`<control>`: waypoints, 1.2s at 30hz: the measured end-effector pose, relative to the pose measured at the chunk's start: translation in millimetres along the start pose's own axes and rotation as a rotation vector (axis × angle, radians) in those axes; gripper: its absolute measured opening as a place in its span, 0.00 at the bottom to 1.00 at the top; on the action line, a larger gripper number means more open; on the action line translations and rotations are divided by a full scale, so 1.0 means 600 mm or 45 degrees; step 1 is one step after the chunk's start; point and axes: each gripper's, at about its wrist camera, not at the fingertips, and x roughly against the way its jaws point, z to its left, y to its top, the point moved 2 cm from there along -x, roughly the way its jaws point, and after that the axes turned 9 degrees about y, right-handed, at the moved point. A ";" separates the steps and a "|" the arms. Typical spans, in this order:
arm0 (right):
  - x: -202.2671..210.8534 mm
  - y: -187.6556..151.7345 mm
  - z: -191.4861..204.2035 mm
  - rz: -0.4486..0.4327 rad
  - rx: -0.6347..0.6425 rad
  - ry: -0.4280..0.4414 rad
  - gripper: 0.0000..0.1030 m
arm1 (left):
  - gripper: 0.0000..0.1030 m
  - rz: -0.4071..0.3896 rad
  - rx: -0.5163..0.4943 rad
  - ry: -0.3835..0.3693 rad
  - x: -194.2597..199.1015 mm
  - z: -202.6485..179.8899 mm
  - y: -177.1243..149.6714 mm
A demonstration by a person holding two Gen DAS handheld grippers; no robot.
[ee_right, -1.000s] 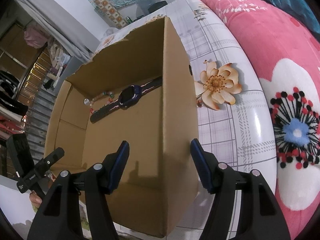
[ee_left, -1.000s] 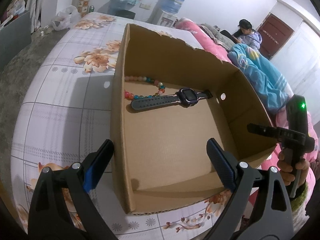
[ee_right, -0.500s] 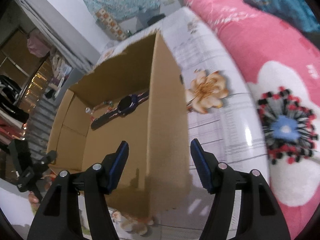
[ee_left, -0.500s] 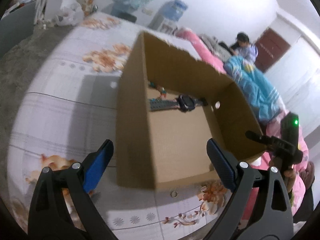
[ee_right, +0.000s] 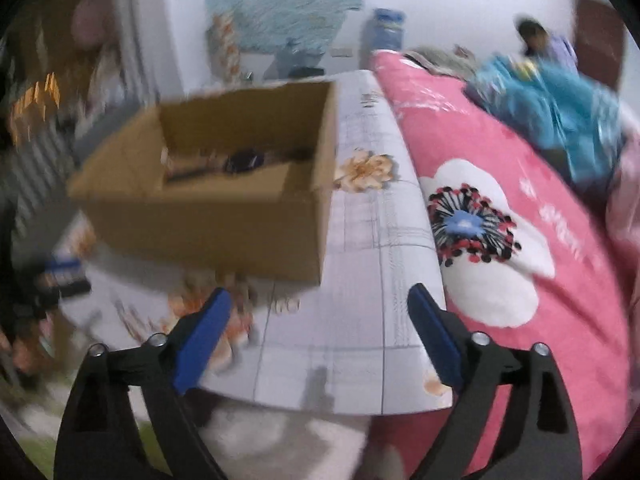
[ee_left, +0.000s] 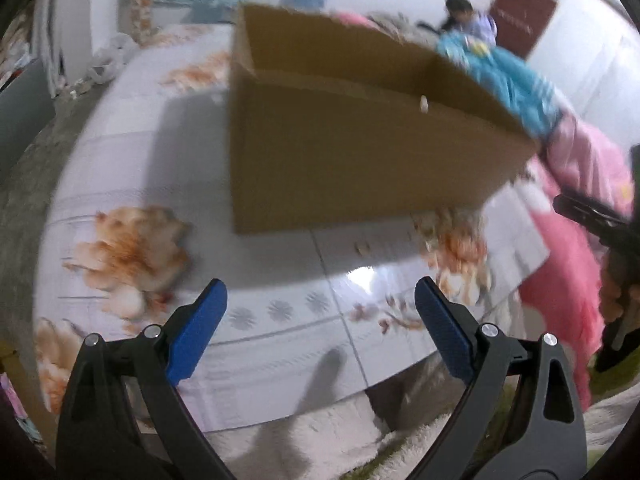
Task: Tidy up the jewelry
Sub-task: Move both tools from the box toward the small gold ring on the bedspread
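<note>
An open cardboard box stands on a floral white tablecloth. In the left wrist view only its outer wall shows; its inside is hidden. In the right wrist view the box shows a dark watch lying inside, blurred. My left gripper is open and empty, back from the box over the table's near edge. My right gripper is open and empty, also back from the box. The right gripper shows at the right edge of the left wrist view.
A pink flowered quilt lies to the right of the table, with a blue blanket and a seated person behind it. A water dispenser stands by the far wall. Pale carpet lies below the table's edge.
Both grippers have pulled back and dropped lower, away from the box. The box now looks smaller and farther, and the table's near edge has come into view. Both stay open.
</note>
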 end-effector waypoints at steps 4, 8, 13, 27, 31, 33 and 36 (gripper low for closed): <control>-0.053 -0.041 0.042 0.160 0.122 -0.063 0.87 | 0.88 0.040 -0.066 0.068 -0.037 -0.024 -0.003; -0.098 -0.076 0.063 0.267 0.179 -0.101 0.87 | 0.89 0.034 -0.121 0.148 -0.052 -0.034 -0.005; -0.108 -0.077 0.057 0.248 0.124 -0.069 0.94 | 0.93 0.023 -0.209 0.275 -0.065 -0.042 -0.011; -0.115 -0.078 0.040 0.289 -0.003 0.052 0.94 | 0.93 0.107 -0.225 0.273 -0.082 -0.054 0.017; -0.123 -0.075 0.028 0.258 -0.004 0.061 0.94 | 0.93 0.098 -0.230 0.271 -0.083 -0.053 0.018; -0.117 -0.081 0.025 0.240 0.001 0.060 0.94 | 0.93 0.088 -0.229 0.269 -0.083 -0.052 0.019; -0.115 -0.084 0.028 0.240 0.013 0.063 0.94 | 0.93 0.071 -0.233 0.264 -0.082 -0.051 0.014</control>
